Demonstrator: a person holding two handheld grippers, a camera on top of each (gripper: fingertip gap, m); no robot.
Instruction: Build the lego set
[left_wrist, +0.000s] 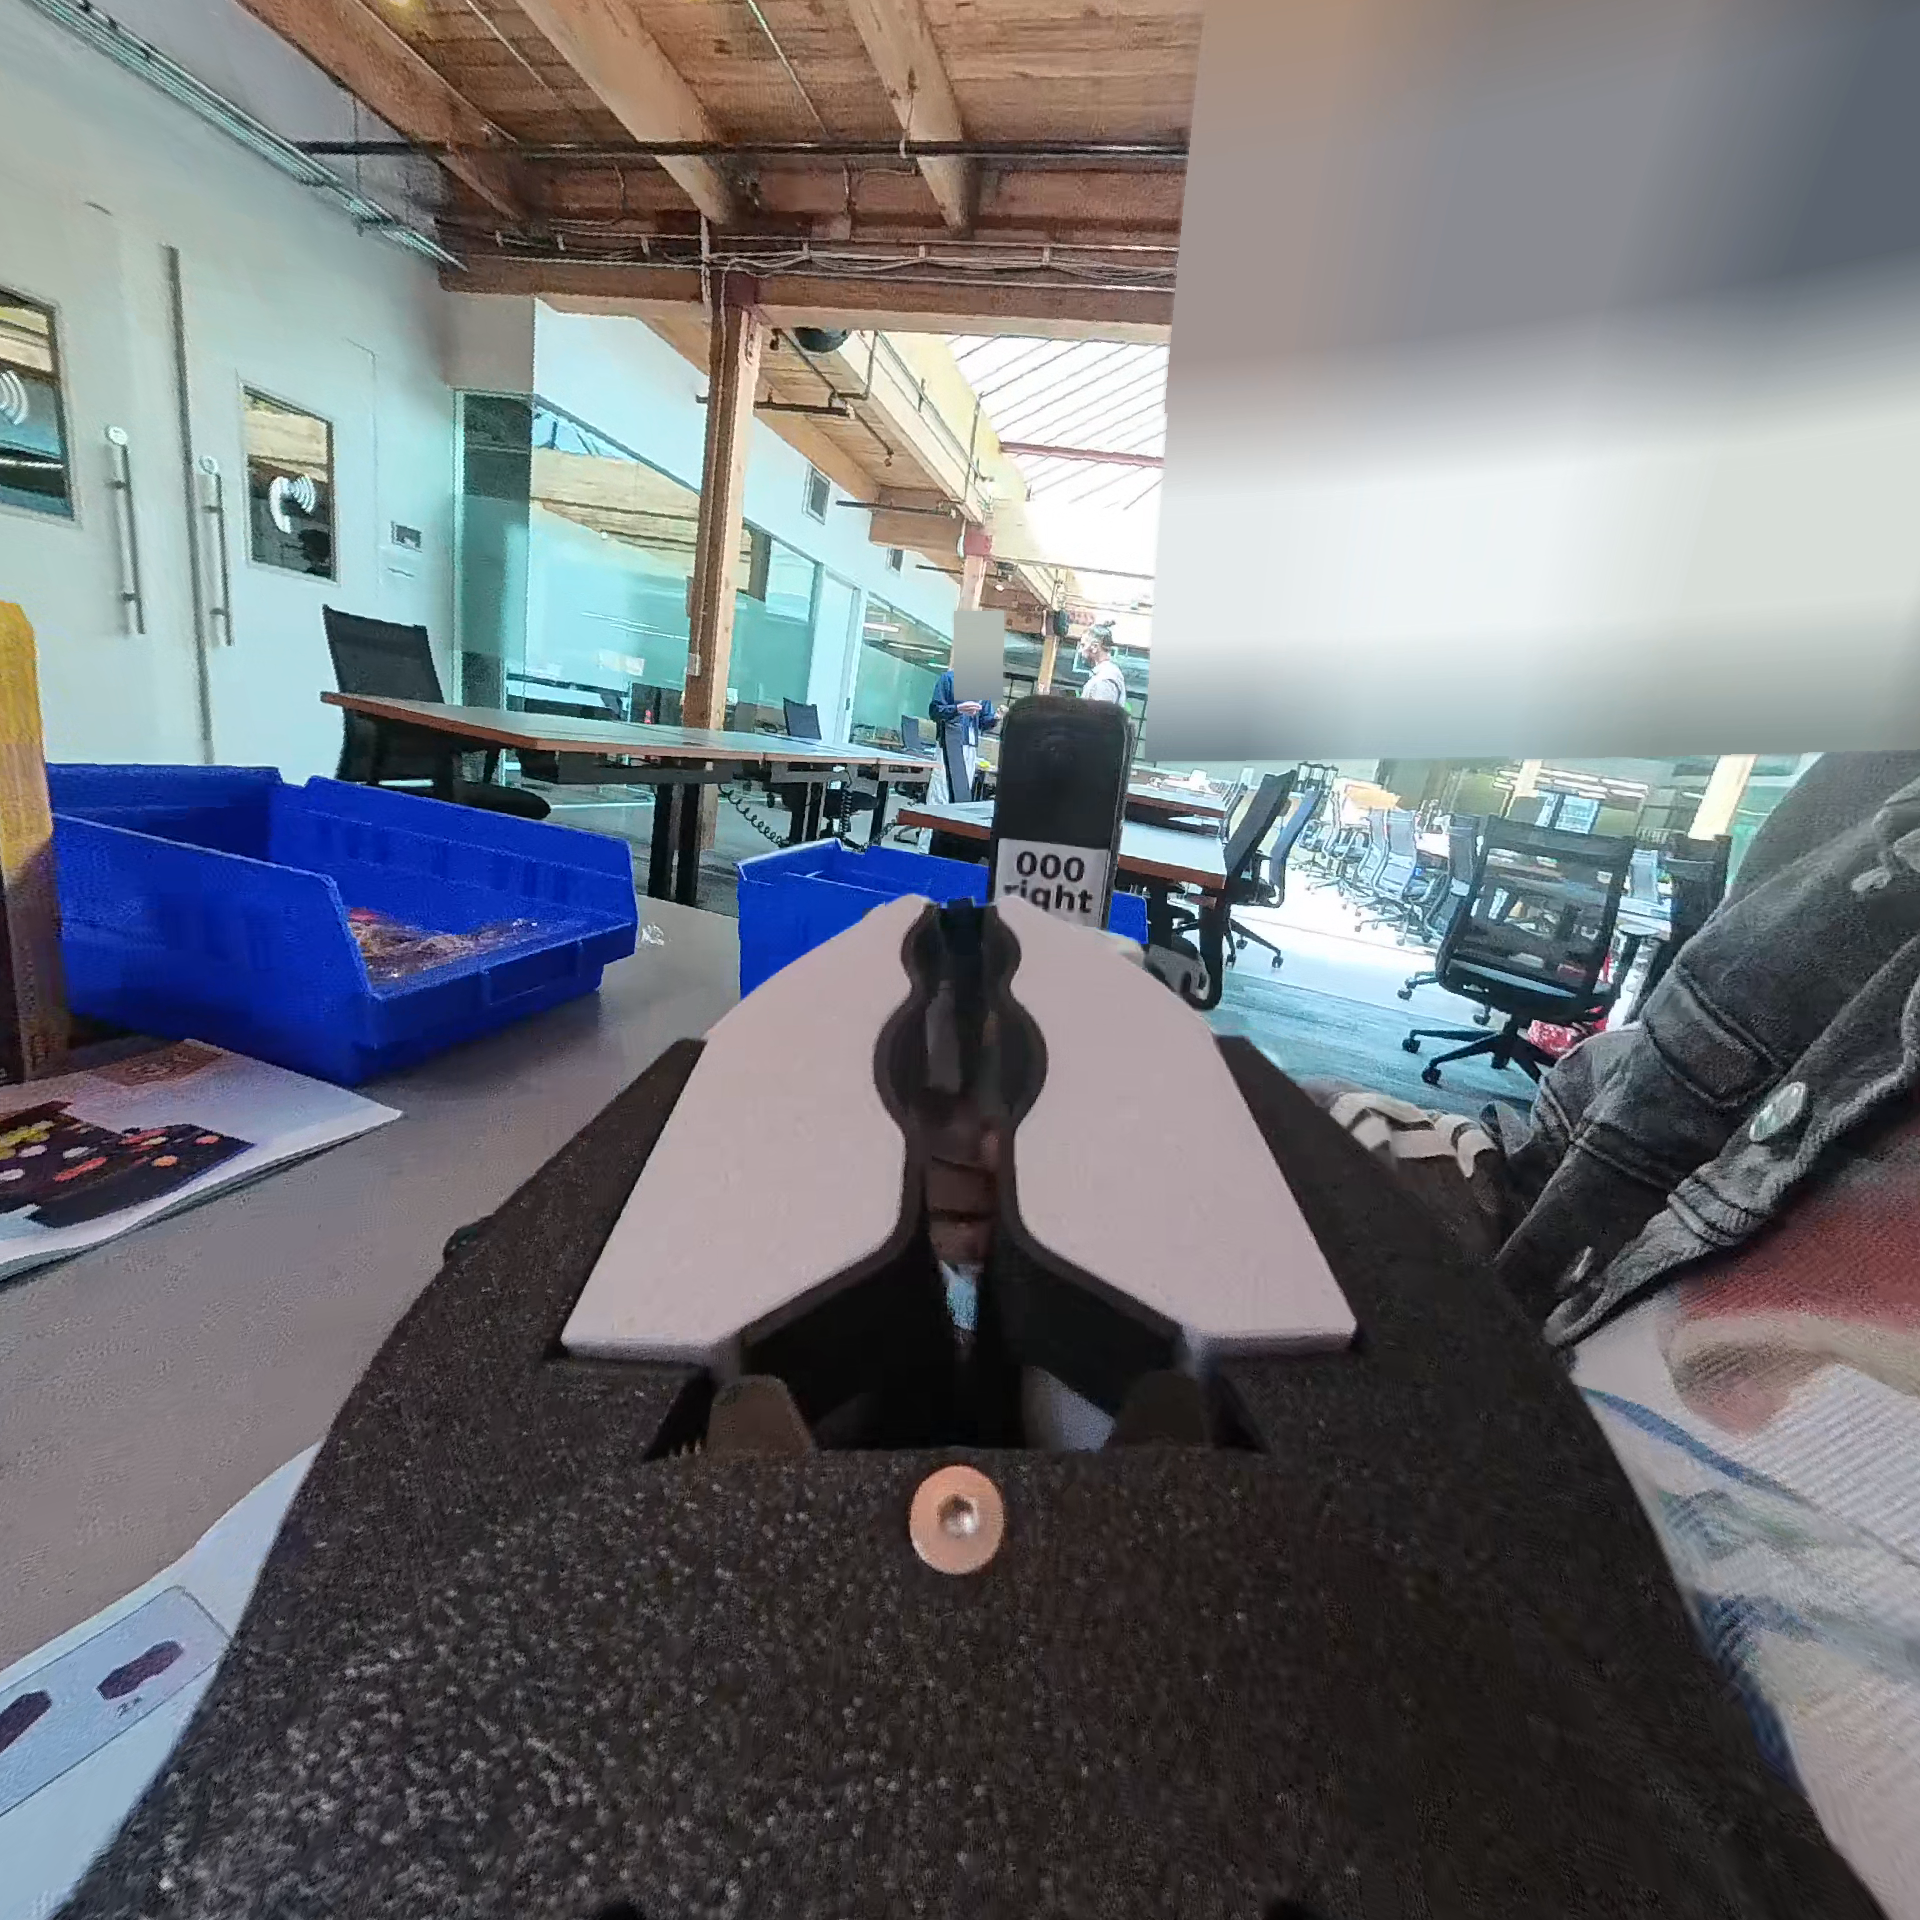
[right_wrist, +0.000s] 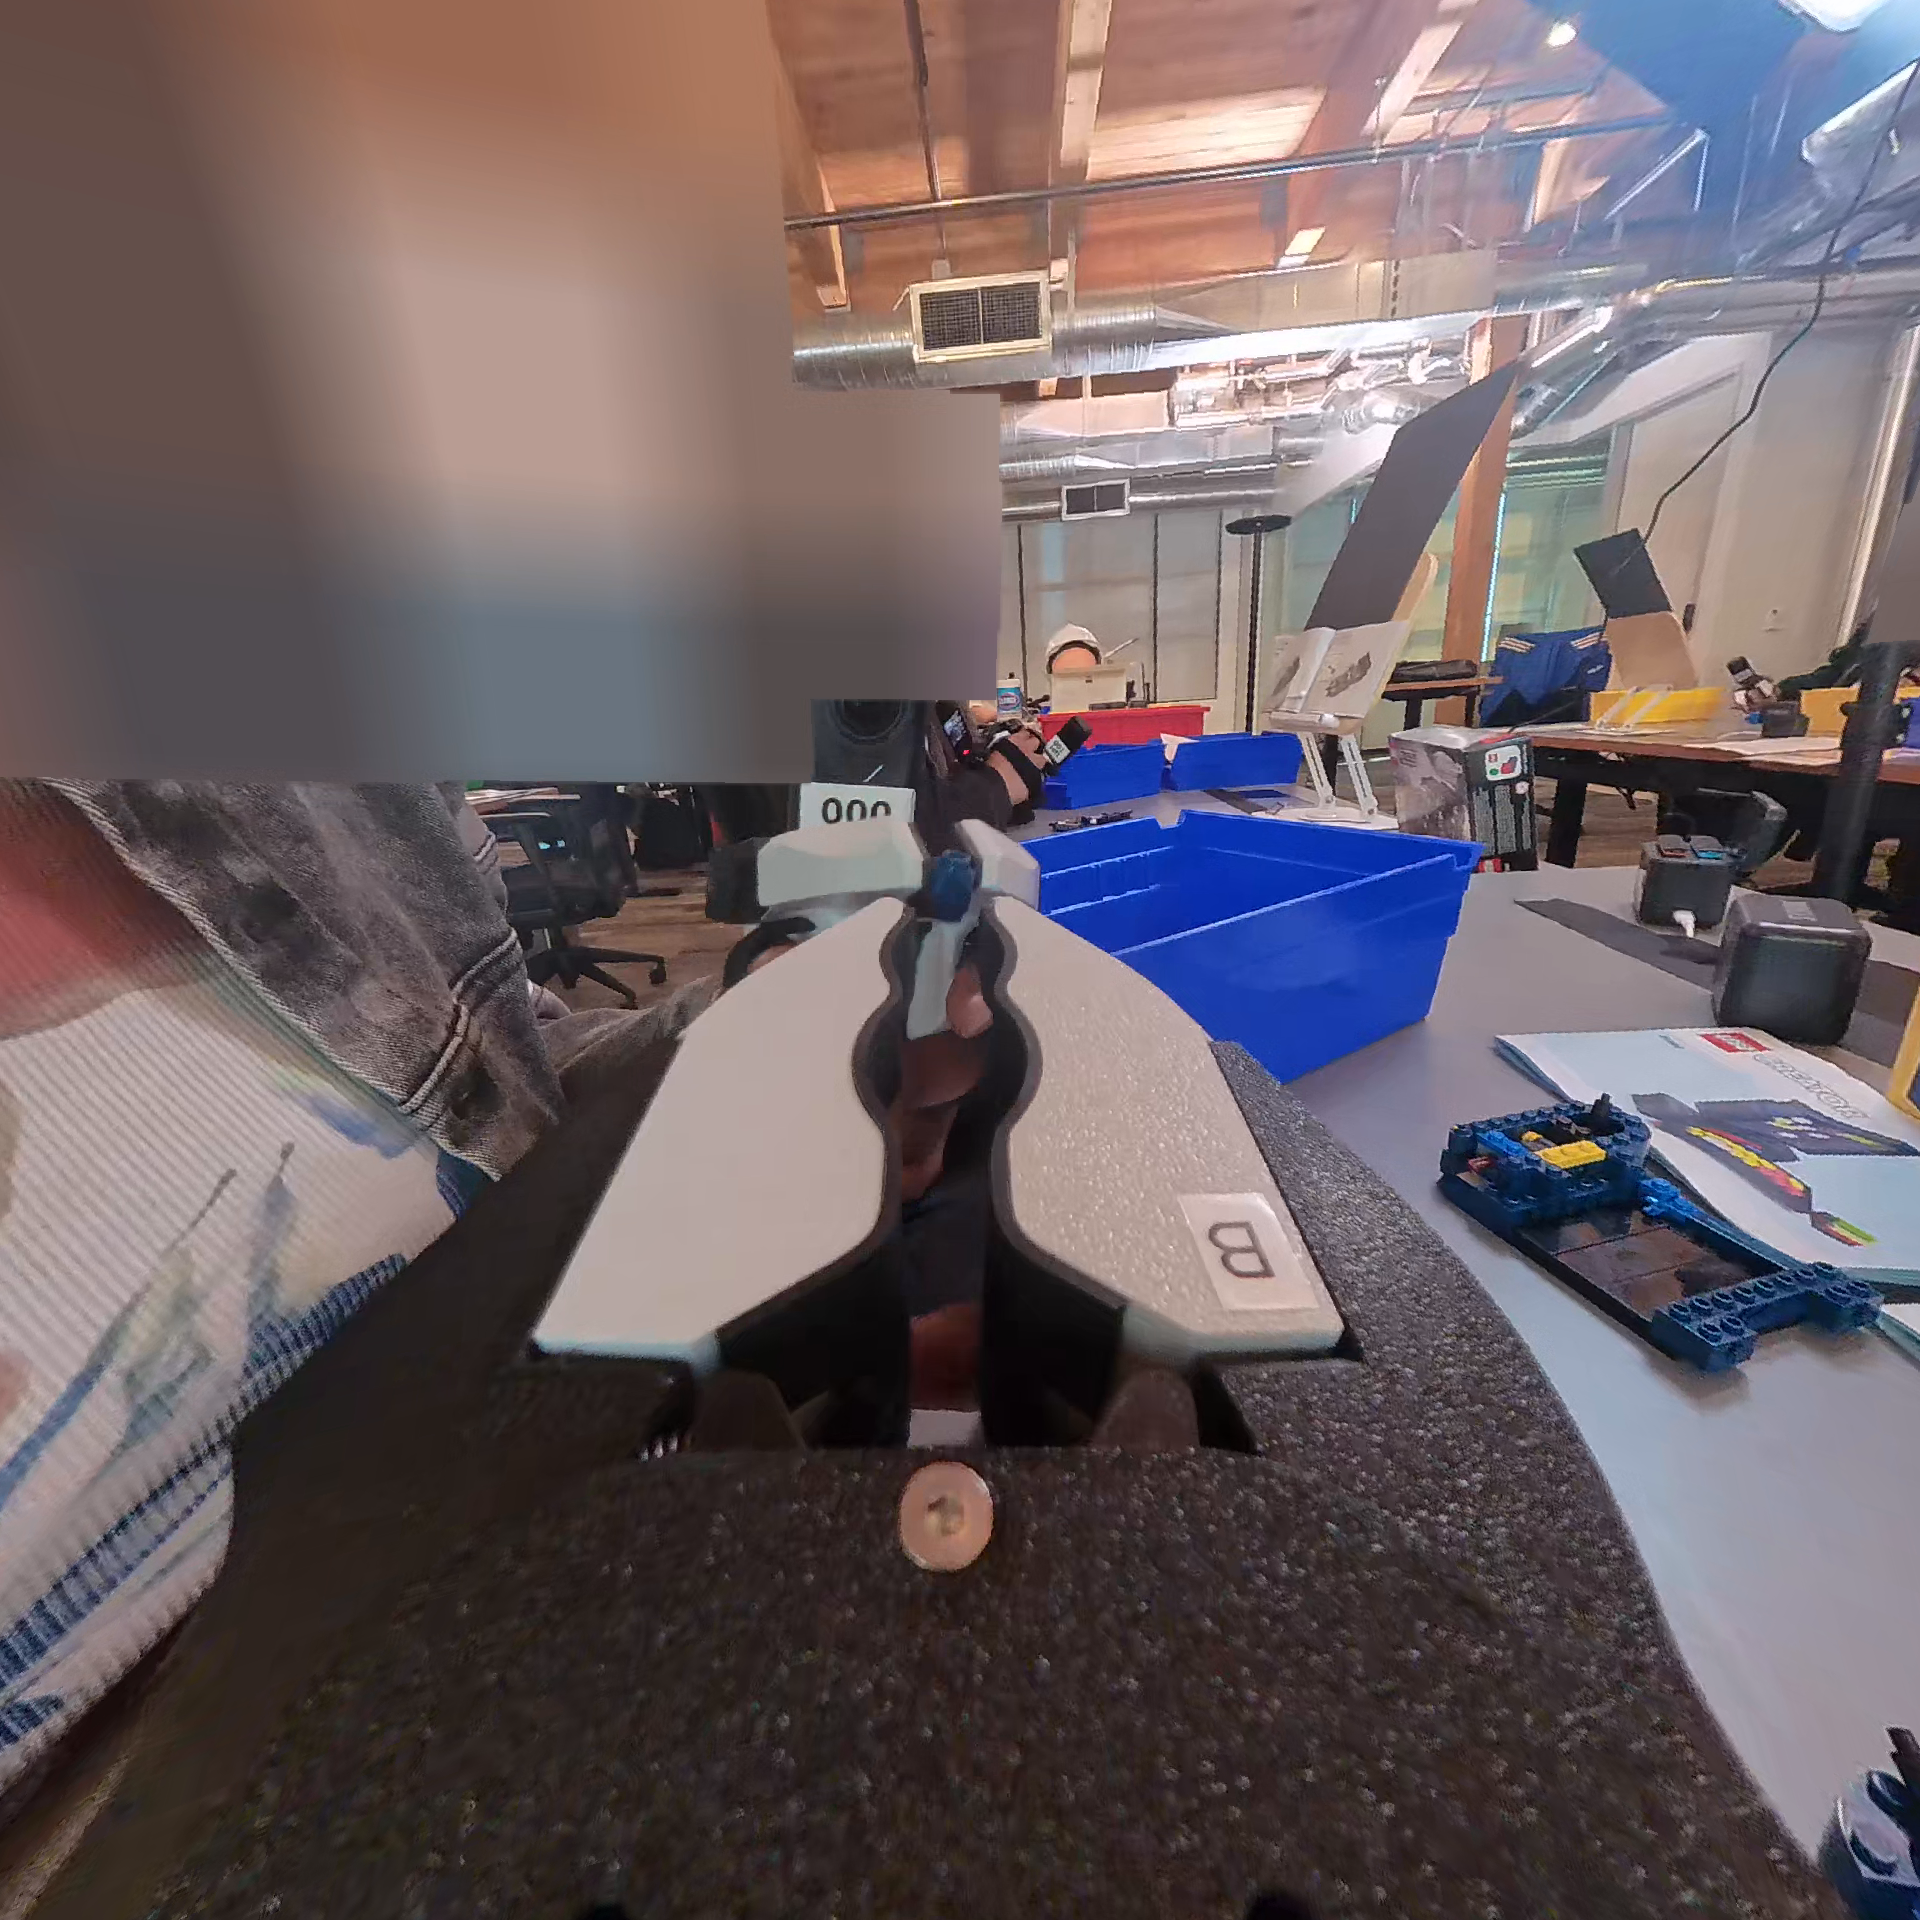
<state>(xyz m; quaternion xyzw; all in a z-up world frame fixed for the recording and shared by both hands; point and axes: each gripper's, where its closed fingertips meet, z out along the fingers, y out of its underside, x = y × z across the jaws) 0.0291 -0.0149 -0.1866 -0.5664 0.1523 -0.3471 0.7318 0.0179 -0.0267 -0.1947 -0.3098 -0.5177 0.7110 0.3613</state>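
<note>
Between our two grippers, tip to tip, sits a small blue piece (right_wrist: 951, 886). Left gripper (left_wrist: 961, 914) and right gripper (right_wrist: 948, 909) both pinch it, its long axis unclear. White labels mark both grippers.

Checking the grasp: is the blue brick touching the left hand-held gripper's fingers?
Touching: right wrist view shows blue brick wedged between left hand-held gripper fingers.

Pale grey gripper (right_wrist: 951, 914) fingers (right_wrist: 1122, 1143), speckled black body, silver screw (right_wrist: 945, 1515); faded denim jacket (left_wrist: 1714, 1060)
</note>
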